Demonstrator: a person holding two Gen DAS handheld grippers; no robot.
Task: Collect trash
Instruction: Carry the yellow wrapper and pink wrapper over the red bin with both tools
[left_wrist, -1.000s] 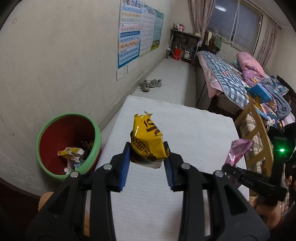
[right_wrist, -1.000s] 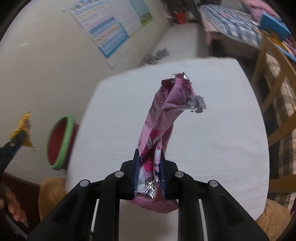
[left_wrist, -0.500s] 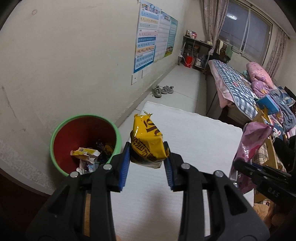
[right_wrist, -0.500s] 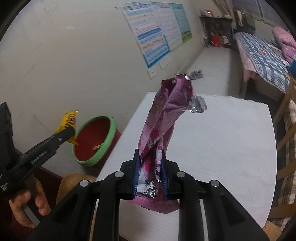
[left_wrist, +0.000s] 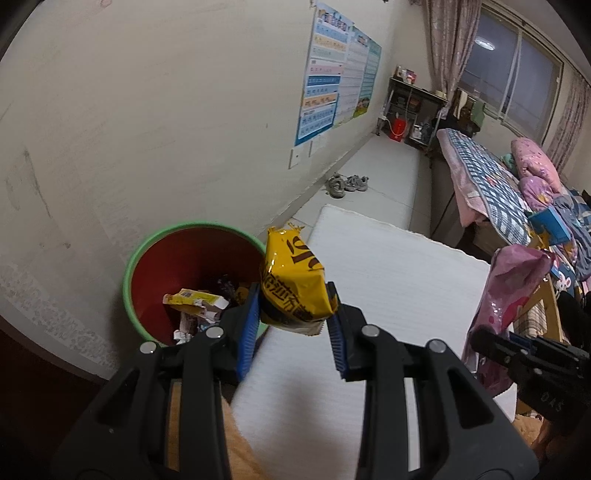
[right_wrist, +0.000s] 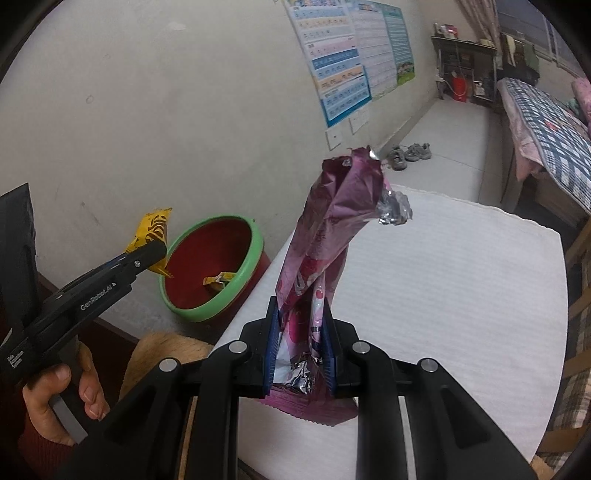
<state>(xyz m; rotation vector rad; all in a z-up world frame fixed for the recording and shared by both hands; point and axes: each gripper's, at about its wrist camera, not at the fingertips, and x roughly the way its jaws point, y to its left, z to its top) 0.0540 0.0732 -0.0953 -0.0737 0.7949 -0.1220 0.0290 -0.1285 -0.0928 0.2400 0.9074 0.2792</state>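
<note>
My left gripper (left_wrist: 293, 325) is shut on a yellow snack wrapper (left_wrist: 293, 284) and holds it in the air at the table's left edge, just right of a red bin with a green rim (left_wrist: 155, 254). The bin holds several crumpled wrappers (left_wrist: 195, 301). My right gripper (right_wrist: 299, 347) is shut on a tall pink foil wrapper (right_wrist: 332, 236) above the white table (right_wrist: 461, 266). In the right wrist view the left gripper (right_wrist: 144, 254), the yellow wrapper (right_wrist: 149, 229) and the bin (right_wrist: 214, 266) show at left. The pink wrapper also shows in the left wrist view (left_wrist: 509, 291).
The bin stands on the floor between the table (left_wrist: 388, 266) and the wall (left_wrist: 147, 129). A wooden chair (left_wrist: 546, 306) and a bed (left_wrist: 487, 177) are to the right. Shoes (left_wrist: 345, 183) lie on the floor beyond the table.
Both grippers have moved left toward the bin with their wrappers still held. The bin now sits closer and more central in both views.
</note>
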